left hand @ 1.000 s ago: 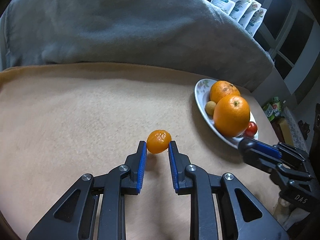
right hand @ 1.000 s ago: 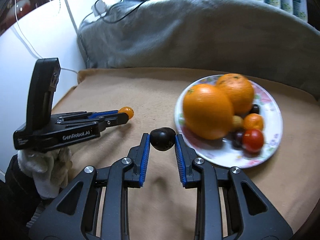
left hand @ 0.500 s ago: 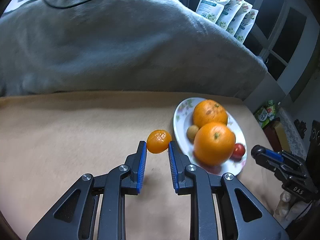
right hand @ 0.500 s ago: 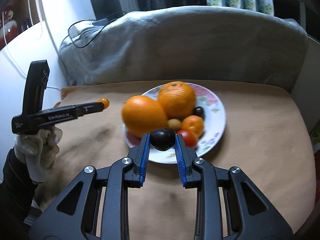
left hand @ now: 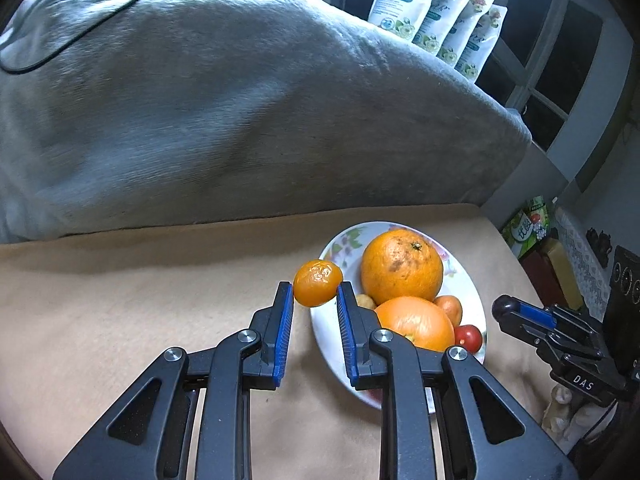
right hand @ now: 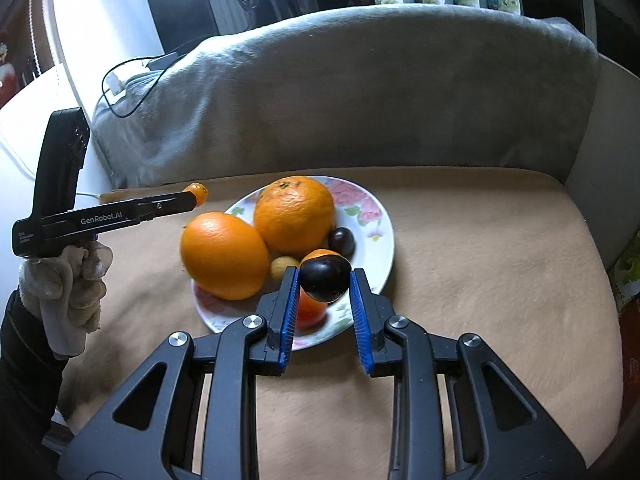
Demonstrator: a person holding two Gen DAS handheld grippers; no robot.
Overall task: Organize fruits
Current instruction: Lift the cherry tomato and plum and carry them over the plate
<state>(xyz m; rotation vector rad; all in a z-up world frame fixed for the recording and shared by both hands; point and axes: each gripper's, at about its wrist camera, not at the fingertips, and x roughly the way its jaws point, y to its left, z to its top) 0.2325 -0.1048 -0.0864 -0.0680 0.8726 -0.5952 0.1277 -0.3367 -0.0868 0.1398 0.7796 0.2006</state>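
My left gripper [left hand: 316, 294] is shut on a small wrinkled orange fruit [left hand: 318, 283], held in the air just left of the flowered plate [left hand: 324, 336]. From the right wrist view that same gripper [right hand: 192, 200] comes in from the left with the small orange fruit [right hand: 196, 192] at its tip. My right gripper [right hand: 325, 280] is shut on a dark plum-like fruit [right hand: 325, 279] above the near part of the plate [right hand: 378, 236]. On the plate lie two large oranges [right hand: 294, 214] [right hand: 224, 254], a dark fruit [right hand: 341, 240], a small yellowish fruit [right hand: 282, 267] and a red tomato [left hand: 468, 338].
The plate stands on a tan cloth-covered table [right hand: 480, 260]. A grey blanket-covered cushion [right hand: 360, 92] rises behind it, with a black cable [right hand: 132, 92] lying on top. Pouches [left hand: 432, 12] line a window ledge. A gloved hand [right hand: 64, 288] holds the left tool. Boxes [left hand: 528, 226] stand beyond the table's right edge.
Both grippers have travelled toward the plate with their fruits. The small orange fruit now hangs by the plate's left rim, and the dark fruit has come over the plate's near side.
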